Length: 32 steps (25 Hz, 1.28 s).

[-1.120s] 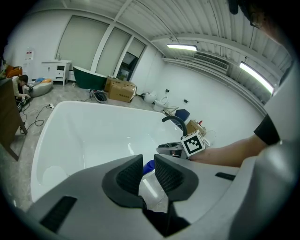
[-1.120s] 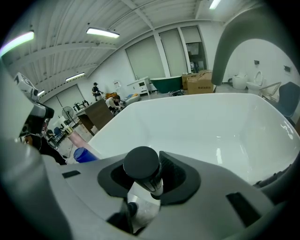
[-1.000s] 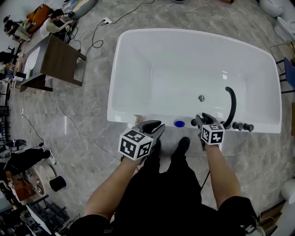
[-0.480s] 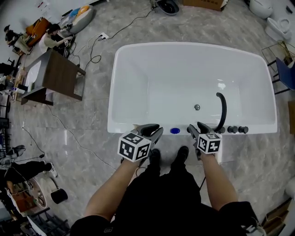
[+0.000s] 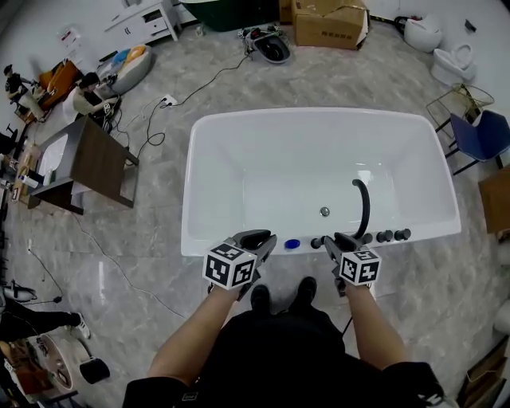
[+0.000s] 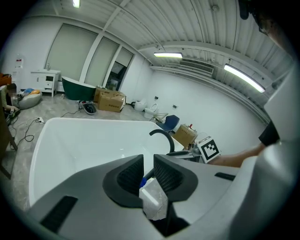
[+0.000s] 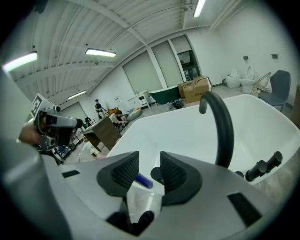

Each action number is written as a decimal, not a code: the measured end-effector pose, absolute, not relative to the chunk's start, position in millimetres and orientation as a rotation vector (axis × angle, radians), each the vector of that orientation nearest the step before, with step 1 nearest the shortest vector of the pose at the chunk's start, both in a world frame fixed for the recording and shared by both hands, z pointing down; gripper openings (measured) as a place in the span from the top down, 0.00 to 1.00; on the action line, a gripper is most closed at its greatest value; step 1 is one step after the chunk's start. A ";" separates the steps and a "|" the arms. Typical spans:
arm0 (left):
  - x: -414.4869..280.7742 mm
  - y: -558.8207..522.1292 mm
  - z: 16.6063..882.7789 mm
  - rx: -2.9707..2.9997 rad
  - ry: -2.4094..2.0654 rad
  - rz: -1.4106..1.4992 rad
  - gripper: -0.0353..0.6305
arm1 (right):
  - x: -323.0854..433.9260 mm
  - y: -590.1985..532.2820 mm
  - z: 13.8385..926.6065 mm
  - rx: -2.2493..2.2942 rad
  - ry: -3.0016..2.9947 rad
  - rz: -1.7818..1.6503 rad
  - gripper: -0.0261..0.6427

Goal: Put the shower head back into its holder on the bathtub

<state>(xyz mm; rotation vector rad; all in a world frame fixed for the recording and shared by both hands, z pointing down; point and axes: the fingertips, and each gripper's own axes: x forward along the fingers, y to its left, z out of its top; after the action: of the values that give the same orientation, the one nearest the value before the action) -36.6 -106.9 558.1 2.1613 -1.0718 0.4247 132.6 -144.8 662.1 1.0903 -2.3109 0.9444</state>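
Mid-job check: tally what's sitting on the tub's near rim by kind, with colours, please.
Curved black spout: 1
Black knobs: 3
Black round fitting, left of the spout: 1
Blue piece: 1
Total: 6

Grey marble floor (image 5: 119, 263) — wooden desk (image 5: 100, 163) left, cardboard box (image 5: 331, 24), blue chair (image 5: 482, 134).

The bathtub (image 5: 319, 151) is plain glossy white. Its curved spout (image 5: 366, 209) and the knobs (image 5: 386, 237) beside it are black, and a small round cap (image 5: 292, 244) on the rim is bright blue. The floor (image 5: 446, 279) is grey with paler marbled veining. A chair (image 5: 478, 134) is blue, the boxes (image 5: 331, 22) are cardboard brown, and the desk (image 5: 100, 163) is dark brown.
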 end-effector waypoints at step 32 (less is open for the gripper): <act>6.1 -138.4 426.9 2.564 -0.870 0.189 0.85 | 153.9 -77.1 422.9 1.249 -2.678 0.506 0.94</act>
<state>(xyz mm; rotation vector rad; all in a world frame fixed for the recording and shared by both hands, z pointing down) 6.1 -138.4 426.9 2.5638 -0.8703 0.1886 153.9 -77.1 422.9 1.2494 -2.6785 0.5063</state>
